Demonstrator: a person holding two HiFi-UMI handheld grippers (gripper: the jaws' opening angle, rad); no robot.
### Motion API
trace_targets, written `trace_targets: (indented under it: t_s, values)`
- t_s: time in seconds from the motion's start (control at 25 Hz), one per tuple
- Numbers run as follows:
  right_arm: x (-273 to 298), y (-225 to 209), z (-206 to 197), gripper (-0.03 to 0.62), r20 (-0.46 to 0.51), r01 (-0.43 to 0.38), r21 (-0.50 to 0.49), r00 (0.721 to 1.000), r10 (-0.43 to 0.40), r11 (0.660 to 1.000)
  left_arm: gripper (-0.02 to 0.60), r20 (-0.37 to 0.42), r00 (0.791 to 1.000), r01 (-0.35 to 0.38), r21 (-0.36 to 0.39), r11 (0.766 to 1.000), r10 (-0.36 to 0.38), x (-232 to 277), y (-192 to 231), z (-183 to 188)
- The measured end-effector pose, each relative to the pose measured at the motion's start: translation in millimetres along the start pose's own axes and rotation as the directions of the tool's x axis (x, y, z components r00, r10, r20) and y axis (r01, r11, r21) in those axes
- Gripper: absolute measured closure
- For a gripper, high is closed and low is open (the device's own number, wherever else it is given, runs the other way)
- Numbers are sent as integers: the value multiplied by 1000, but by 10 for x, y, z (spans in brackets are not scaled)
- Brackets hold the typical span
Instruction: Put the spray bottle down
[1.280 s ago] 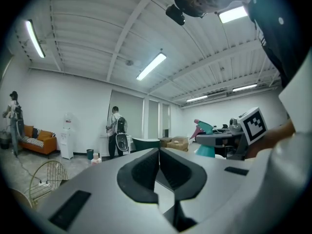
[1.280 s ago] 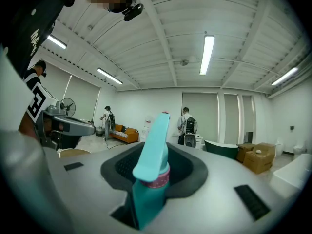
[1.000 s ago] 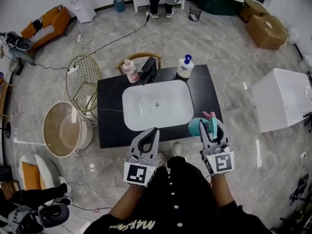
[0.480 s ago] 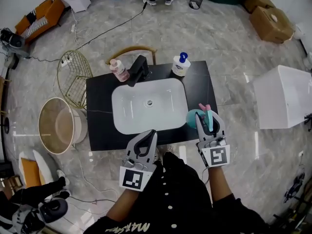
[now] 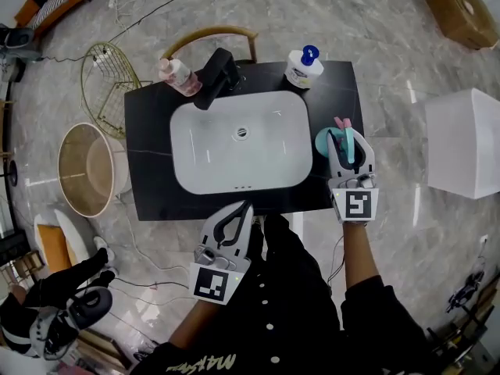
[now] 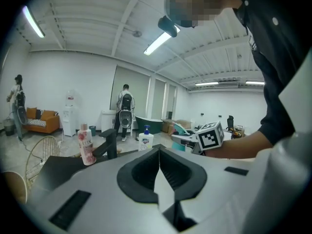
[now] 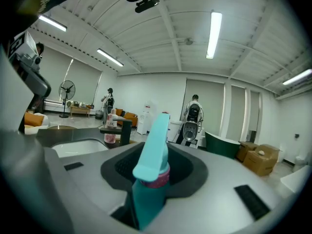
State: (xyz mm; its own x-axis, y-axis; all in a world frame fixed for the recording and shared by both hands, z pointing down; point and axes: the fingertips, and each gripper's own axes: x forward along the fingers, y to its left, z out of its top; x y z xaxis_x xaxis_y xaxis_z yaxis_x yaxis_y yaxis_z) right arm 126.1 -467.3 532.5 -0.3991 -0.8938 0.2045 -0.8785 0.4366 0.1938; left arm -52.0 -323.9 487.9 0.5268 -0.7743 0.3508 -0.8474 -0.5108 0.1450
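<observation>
A teal spray bottle (image 5: 322,141) with a pink collar and teal trigger head is upright between the jaws of my right gripper (image 5: 349,148), which is shut on its neck. It is over the right end of the black counter (image 5: 148,186), beside the white sink (image 5: 234,162); whether its base touches the counter is hidden. In the right gripper view the bottle (image 7: 148,189) fills the gap of the right gripper (image 7: 155,152). My left gripper (image 5: 237,216) is in front of the counter's near edge, shut and empty; its tips meet in the left gripper view (image 6: 158,152).
A black faucet (image 5: 215,76), a pink bottle (image 5: 176,73) and a white pump bottle (image 5: 302,66) stand along the counter's far edge. A gold wire chair (image 5: 105,76) and a round tub (image 5: 86,170) are at the left. A white box (image 5: 469,143) is at the right.
My right gripper has carried the spray bottle forward from the counter's front corner to beside the sink. The left gripper has dropped back from the counter's front edge.
</observation>
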Motion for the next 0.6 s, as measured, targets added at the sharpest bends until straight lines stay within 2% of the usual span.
trace_targets:
  t_s: [0.12, 0.28, 0.6]
  values:
    - [227, -75, -204, 477, -19, -5, -1, 1000, 5, 1000, 565, -38, 999, -10, -18, 1000, 9, 85, 60, -114]
    - [481, -155, -409, 477, 9, -8, -36, 1000, 8, 999, 565, -74, 997, -31, -40, 999, 28, 156, 154, -279]
    - [722, -251, -514, 477, 44, -18, -40, 999, 19, 999, 565, -105, 994, -40, -62, 997, 34, 214, 208, -442]
